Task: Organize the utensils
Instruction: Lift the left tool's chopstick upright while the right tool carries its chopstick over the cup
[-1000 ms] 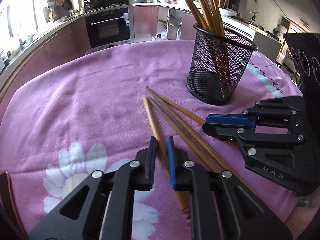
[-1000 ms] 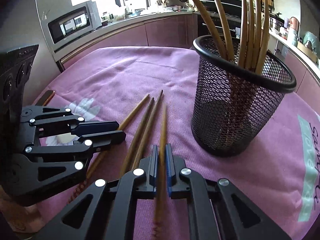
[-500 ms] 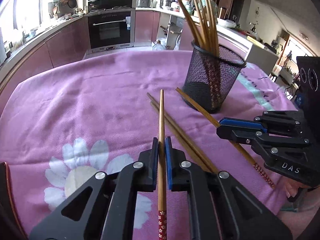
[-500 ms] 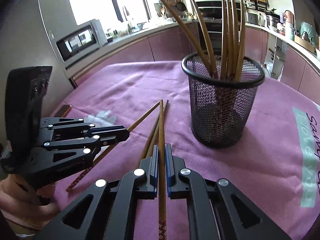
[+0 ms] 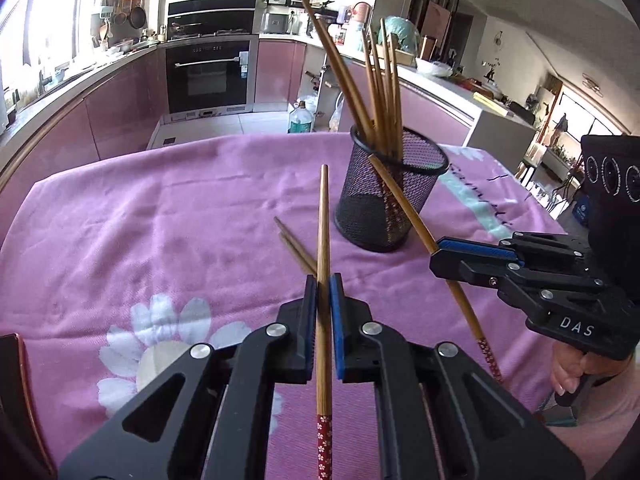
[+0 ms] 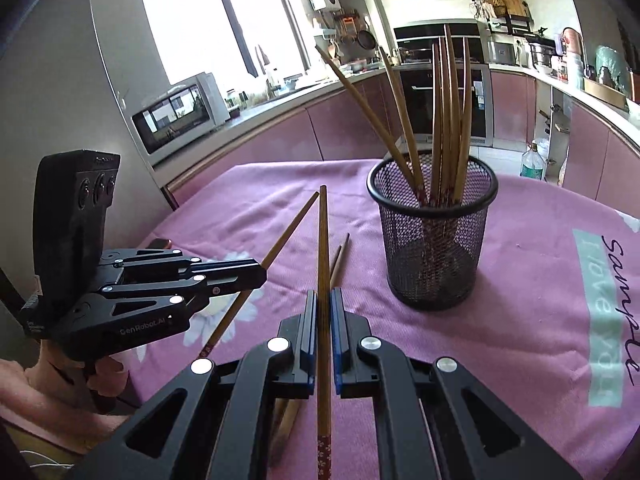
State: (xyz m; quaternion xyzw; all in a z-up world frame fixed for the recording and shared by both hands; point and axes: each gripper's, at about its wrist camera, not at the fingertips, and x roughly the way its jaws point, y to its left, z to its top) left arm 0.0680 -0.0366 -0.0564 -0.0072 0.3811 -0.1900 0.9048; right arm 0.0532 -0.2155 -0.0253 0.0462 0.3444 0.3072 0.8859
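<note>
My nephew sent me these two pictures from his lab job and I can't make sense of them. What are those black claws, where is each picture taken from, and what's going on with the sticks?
There is no robot here: a person holds a black two-finger hand-held gripper in each hand, each carrying a wide-angle camera looking along its fingers. One picture is from the left hand-held gripper, the other from the right hand-held gripper, so each also shows its partner off to the side. Each is shut on one brown bamboo chopstick with a red flowered end, the left one and the right one, both lifted off the pink flowered tablecloth. Two more chopsticks lie on the cloth. Ahead stands a black wire-mesh cup already holding several chopsticks.
</note>
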